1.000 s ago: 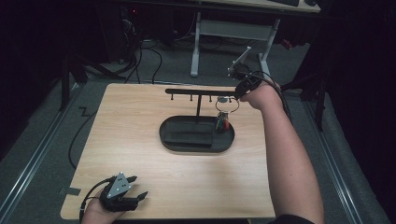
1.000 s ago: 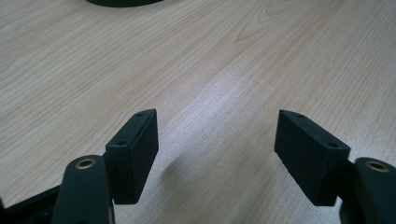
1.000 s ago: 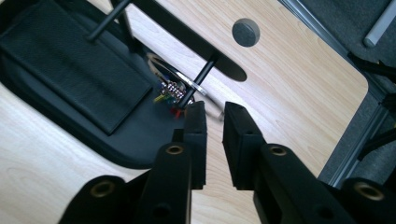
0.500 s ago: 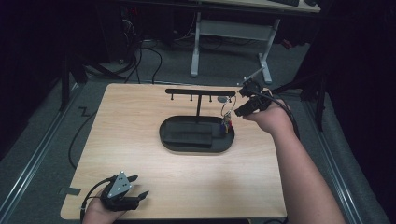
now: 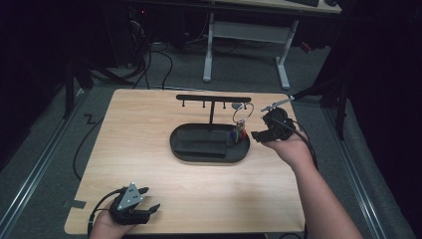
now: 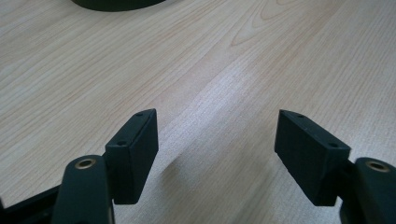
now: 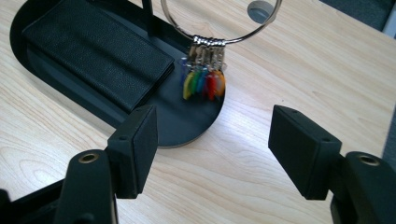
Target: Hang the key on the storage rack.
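Note:
A silver key ring (image 5: pixel 242 112) with several coloured keys (image 5: pixel 240 133) hangs from the right-hand hook of a black T-shaped rack (image 5: pixel 213 98). The rack rises from a black oval tray (image 5: pixel 185 149). My right gripper (image 5: pixel 255 135) hovers just right of the keys. Its jaws have just been opening and stand open with nothing between them. In the right gripper view (image 7: pixel 215 144) the ring (image 7: pixel 261 29) and keys (image 7: pixel 204 84) hang a little ahead, over the tray's end (image 7: pixel 196 126). My left gripper (image 5: pixel 151 199) rests open at the table's front left, over bare wood (image 6: pixel 217 149).
A black wallet (image 7: pixel 98 51) lies flat in the tray. The wooden table (image 5: pixel 149 124) has free room left of and in front of the tray. The tray's edge (image 6: pixel 116 3) shows at the top of the left gripper view. Cables and a desk frame (image 5: pixel 244 35) lie beyond the table.
My right gripper has let go of the key ring, which now hangs from the hook. It has drawn back to the right and down, and its jaws have opened. The left gripper has stayed put.

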`<state>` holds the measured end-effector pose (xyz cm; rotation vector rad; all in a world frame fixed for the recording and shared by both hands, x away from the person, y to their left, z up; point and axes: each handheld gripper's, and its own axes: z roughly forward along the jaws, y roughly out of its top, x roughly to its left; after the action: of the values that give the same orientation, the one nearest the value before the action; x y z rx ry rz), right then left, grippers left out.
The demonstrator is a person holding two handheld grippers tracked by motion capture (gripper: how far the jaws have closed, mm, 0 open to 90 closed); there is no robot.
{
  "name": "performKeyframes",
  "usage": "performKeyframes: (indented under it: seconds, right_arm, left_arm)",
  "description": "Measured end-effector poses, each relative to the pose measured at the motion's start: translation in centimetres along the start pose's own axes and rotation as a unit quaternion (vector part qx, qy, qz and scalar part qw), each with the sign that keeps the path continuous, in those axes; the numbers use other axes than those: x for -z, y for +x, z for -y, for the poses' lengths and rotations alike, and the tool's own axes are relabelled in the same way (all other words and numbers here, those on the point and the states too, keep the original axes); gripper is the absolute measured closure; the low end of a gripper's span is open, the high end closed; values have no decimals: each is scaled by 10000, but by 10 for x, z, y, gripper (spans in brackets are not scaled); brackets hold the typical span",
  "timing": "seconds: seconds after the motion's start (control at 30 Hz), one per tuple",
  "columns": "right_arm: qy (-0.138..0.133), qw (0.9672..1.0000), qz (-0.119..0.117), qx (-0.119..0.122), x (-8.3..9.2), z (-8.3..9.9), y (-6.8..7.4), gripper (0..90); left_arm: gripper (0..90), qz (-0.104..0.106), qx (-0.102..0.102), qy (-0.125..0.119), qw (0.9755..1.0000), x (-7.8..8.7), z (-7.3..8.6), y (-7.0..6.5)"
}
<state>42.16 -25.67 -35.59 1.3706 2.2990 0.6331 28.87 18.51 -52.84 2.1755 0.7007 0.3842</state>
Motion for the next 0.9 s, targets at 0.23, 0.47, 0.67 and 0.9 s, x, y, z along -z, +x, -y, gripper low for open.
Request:
performKeyframes:
  seconds: [0.23, 0.47, 0.67, 0.9]
  right_arm:
    - [-292, 9994, -121, -135, -5, 29, 2, 336]
    - [-662, 9976, -56, -193, -19, 82, 15, 338]
    - [-1041, 9923, -338, -581, -38, 140, 24, 335]
    - [-1431, 9862, -414, -721, -44, 186, 37, 313]
  left_arm:
    - [309, 19, -43, 20, 10000, -1, 0, -2]
    - [308, 30, -60, 47, 10000, 0, 0, -4]
    - [308, 28, -59, 53, 10000, -1, 0, -5]
    - [308, 47, -86, 49, 9999, -2, -1, -7]
